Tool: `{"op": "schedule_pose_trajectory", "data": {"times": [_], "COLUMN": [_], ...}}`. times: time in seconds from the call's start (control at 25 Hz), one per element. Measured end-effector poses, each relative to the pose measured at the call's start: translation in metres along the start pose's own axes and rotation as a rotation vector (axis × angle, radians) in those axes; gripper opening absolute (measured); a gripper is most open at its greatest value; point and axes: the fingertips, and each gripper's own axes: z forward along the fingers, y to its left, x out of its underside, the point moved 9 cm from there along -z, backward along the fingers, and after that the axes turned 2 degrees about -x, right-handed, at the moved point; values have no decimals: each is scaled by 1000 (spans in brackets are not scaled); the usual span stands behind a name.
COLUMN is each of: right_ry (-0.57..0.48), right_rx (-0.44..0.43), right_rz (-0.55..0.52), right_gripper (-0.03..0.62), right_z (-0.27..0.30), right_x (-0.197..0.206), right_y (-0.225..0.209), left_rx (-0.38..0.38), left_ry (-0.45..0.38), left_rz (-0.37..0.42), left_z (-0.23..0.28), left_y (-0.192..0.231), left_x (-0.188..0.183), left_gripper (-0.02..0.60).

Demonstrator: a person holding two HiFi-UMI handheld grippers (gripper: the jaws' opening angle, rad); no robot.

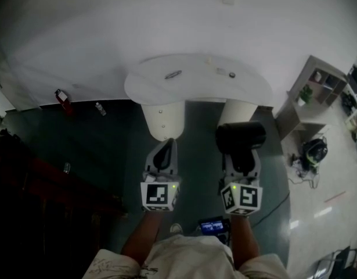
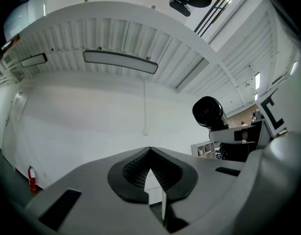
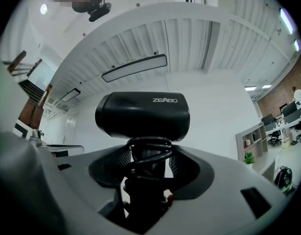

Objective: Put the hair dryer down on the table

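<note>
Hair dryer (image 1: 241, 137) not down yet: right hand-held gripper (image 1: 242, 159) clamps its cord-wrapped handle, body upright, in the air short of table's (image 1: 195, 87) near edge. Left hand-held gripper (image 1: 162, 154) pinched together, empty. To do: reach over table, lower, let go.

Black hair dryer (image 3: 143, 115), "ZEABO" printed on the barrel, sits upright: barrel level and crosswise on top, handle pointing down with its black cord looped round it. The handle is clamped between the right gripper (image 3: 145, 168) jaws, off the table. White table (image 1: 195, 86), curved top on two round legs, lies just ahead.
</note>
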Motion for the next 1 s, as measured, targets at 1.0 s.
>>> {"op": "schedule_pose_trajectory", "data": {"times": [1.0], "right_ry": [2], "right_rx": [-40], "right_rz": [23], "right_gripper": [253], "right_z": [150], "right_x": [35], "right_y": [-121], "left_rx": [-92], "left_ry": [-5], "left_rz": [5], "left_z": [170], "left_y": [-17], "left_x": [24], "left_gripper": [-3]}}
